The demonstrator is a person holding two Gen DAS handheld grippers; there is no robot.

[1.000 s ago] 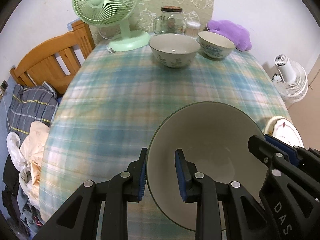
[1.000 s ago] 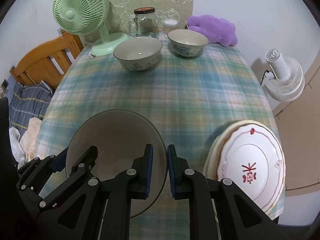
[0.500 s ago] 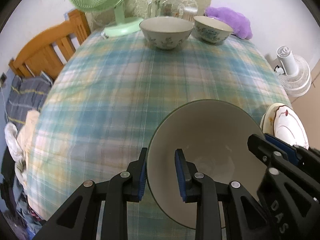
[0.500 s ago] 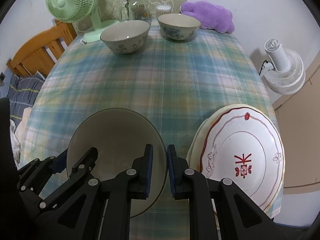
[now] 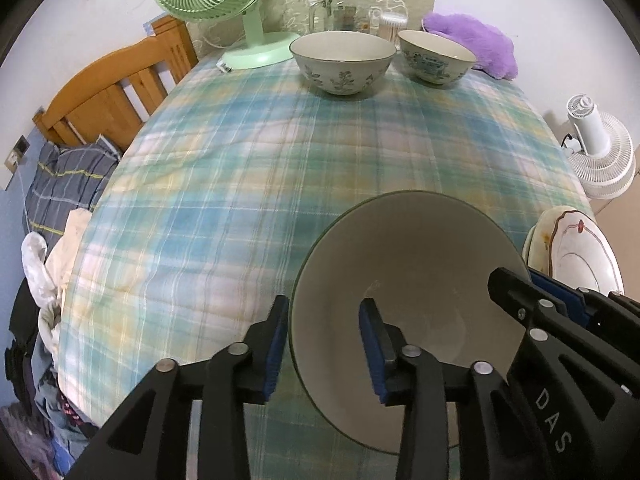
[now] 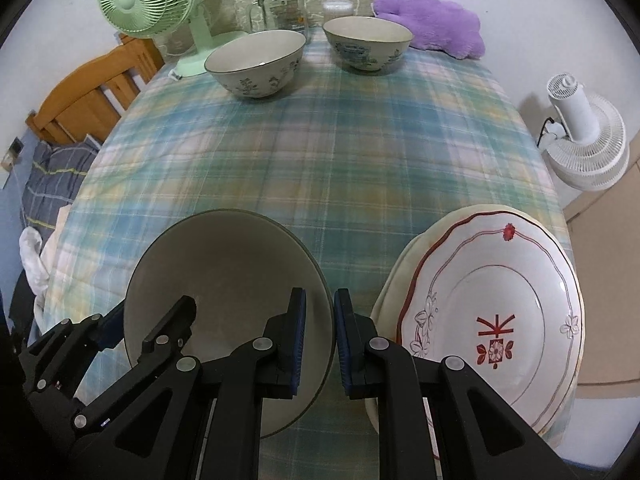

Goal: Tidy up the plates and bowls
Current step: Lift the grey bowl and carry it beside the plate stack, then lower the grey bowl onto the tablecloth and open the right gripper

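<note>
Big bowl (image 5: 412,264): plain, cream inside with a dark rim, at the near edge of the table (image 5: 280,152), tipped a little; whether it rests on the checked cloth or is lifted I cannot tell.
Left gripper (image 5: 324,344): its fingers (image 5: 276,344) straddle the bowl's left rim, one outside and one inside the wall, with some gap showing, so I cannot tell if they are clenched on it.
Right gripper (image 6: 320,340): its fingers (image 6: 298,340) are pinched on the bowl's right rim, one pad inside and one outside.
Plates (image 6: 492,320): a small stack at the near right edge of the table, just beside the bowl, the top one white with a red wavy border and red flower mark.
Flowered bowl (image 5: 343,62): upright at the far end of the table.
Blue-patterned bowl (image 5: 437,58): just right of the flowered one, apart from it.
Far edge: a green fan (image 5: 224,4), a glass jar (image 5: 346,10) and a purple cushion (image 5: 476,44).
</note>
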